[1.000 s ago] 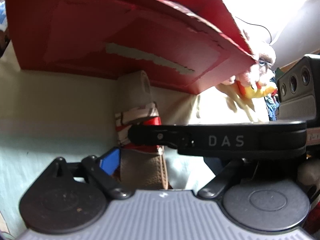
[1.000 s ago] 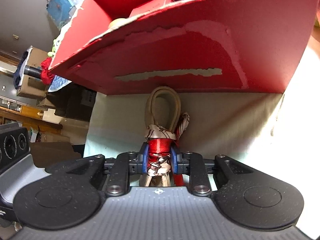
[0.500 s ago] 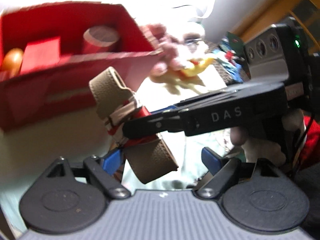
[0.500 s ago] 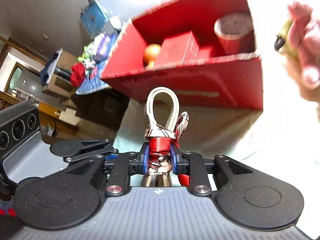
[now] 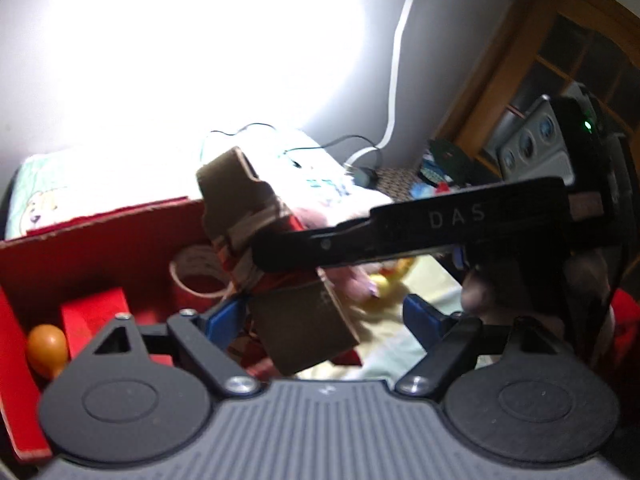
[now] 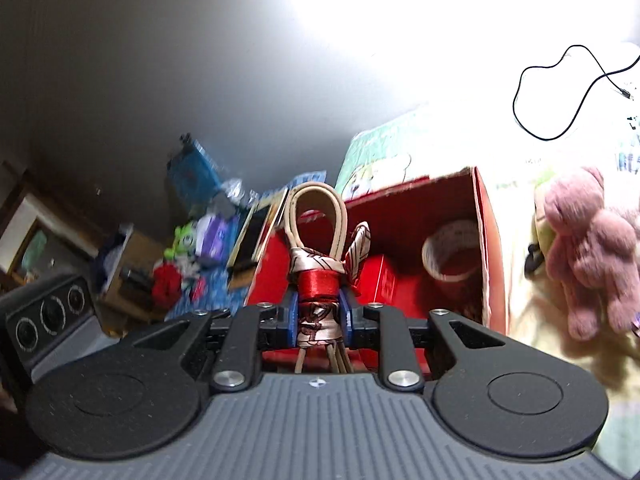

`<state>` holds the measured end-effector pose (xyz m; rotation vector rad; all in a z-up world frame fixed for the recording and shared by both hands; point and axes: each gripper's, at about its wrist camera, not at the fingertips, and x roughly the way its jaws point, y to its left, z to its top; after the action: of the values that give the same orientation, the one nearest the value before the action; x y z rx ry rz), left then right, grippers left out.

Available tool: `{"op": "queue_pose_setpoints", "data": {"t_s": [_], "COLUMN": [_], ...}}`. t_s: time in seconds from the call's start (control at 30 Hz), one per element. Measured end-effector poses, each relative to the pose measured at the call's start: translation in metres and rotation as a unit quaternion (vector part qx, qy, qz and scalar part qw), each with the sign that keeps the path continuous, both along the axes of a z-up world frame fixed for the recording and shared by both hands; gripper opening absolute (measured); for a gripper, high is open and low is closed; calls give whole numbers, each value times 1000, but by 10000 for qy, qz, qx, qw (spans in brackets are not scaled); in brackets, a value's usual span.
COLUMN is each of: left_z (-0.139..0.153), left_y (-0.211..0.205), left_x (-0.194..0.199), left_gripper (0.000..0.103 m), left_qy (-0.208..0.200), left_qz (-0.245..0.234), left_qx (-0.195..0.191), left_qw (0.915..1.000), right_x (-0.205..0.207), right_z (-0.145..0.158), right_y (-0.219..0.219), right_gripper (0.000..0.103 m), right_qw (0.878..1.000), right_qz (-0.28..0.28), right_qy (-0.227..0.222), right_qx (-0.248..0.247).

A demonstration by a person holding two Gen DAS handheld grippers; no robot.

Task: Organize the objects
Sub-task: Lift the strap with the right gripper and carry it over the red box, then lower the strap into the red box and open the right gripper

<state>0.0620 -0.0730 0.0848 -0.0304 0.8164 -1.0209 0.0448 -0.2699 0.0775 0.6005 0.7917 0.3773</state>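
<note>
My right gripper is shut on a tan strap bundle tied with a patterned scarf and red ribbon. Its jaws are still closing on it, and the strap's loop stands upright above them. Just beyond and below is an open red box holding a paper cup and a small red carton. In the left wrist view the bundle hangs tilted over the red box, held by the right gripper's black finger. My left gripper is open, with the strap's lower end beside its left pad.
An orange ball lies in the box's left corner. A pink plush toy lies on the pale bedsheet right of the box, and a black cable trails behind it. Cluttered boxes and toys fill the floor at left. A hand holds the right gripper.
Both grippers have risen with the bundle. The red box, seen from under its side before, now lies below with its inside in view. The left gripper has rolled.
</note>
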Motion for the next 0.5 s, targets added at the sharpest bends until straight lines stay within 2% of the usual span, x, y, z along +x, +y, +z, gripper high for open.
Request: {"op": "queue_pose_setpoints", "data": {"t_s": [0.23,0.37,0.5], "left_z": [-41,-65,-85], "left_y": [-3,0,9], "left_x": [61,80,87], "left_gripper": [82,82,82], "left_qy": [469,842,988], "left_qz": [471,608,739], "left_qx": [401,567,785], "left_qw": [9970,9930,9892], "right_x": [56,70,81], "right_z": [-58,-86,-103], "right_y": [19,28,40], "right_gripper": [22,22,22], "right_qw": [9968,9898,9819], "right_qz": [-148,-77,103], "right_qy": [758,1308,1707], "right_qx": [-187,-565,-817]}}
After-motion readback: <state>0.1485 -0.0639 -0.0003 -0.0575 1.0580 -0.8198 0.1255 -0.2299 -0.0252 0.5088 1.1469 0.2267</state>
